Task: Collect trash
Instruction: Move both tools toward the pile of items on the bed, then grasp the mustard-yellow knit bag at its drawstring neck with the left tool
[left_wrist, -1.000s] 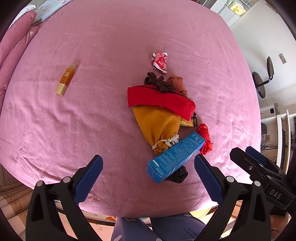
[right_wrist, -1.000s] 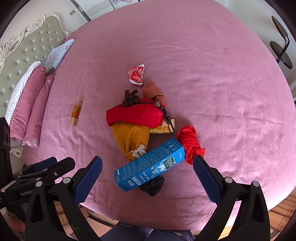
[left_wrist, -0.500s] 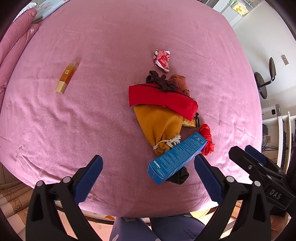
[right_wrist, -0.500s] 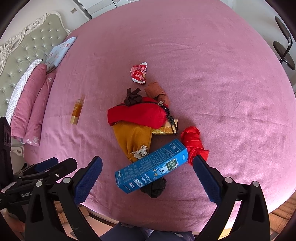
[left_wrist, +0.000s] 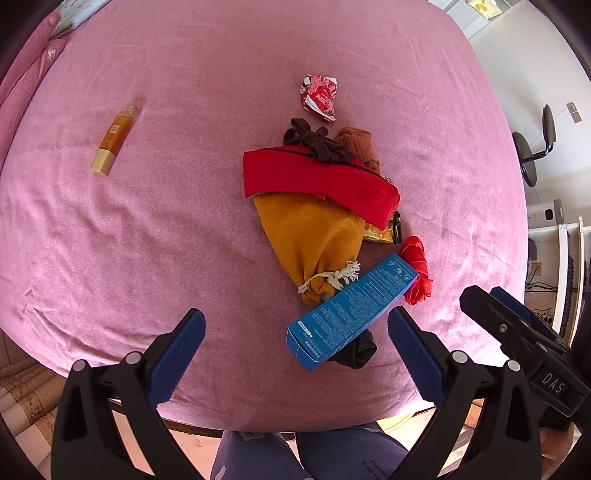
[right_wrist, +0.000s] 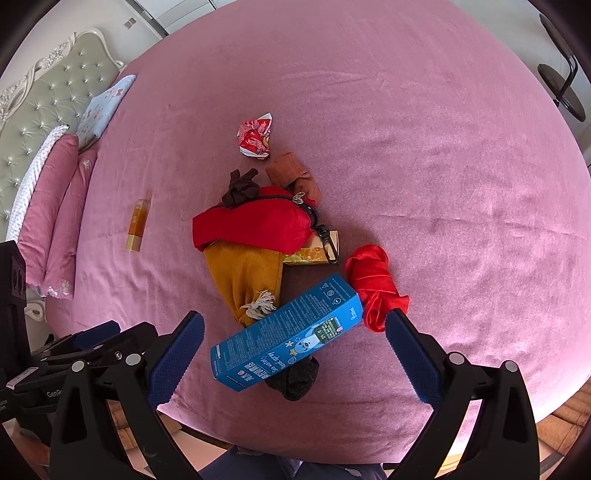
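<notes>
While both grippers are hovering over the near edge of the bed (left_wrist: 110, 258), nothing is being held yet.
Left gripper (left_wrist: 295, 354): jaws standing wide apart, empty, hanging above the bed edge.
Right gripper (right_wrist: 295, 354): jaws likewise spread wide, empty; box lying between and just beyond its fingers.
Trash: blue box (right_wrist: 286, 332) is resting tilted on a dark sock (right_wrist: 295, 380), near edge; crumpled wrapper (right_wrist: 255, 135) is lying further back, apart from the pile; gold packet (right_wrist: 312, 254) is peeking out under the red pouch (right_wrist: 255, 223).
Step, judged: starting on the box with the right gripper.
Advice: closing across the box's narrow width, mid-length, is looking safest; keeping fingers above the sock and the mustard cloth (right_wrist: 245, 277) so no fabric is getting pinched.
Hidden: most of the gold packet; sock mostly under the box.
Unclear: whether the amber tube (left_wrist: 115, 139) is counting as trash; no bin is showing in either view.
</notes>
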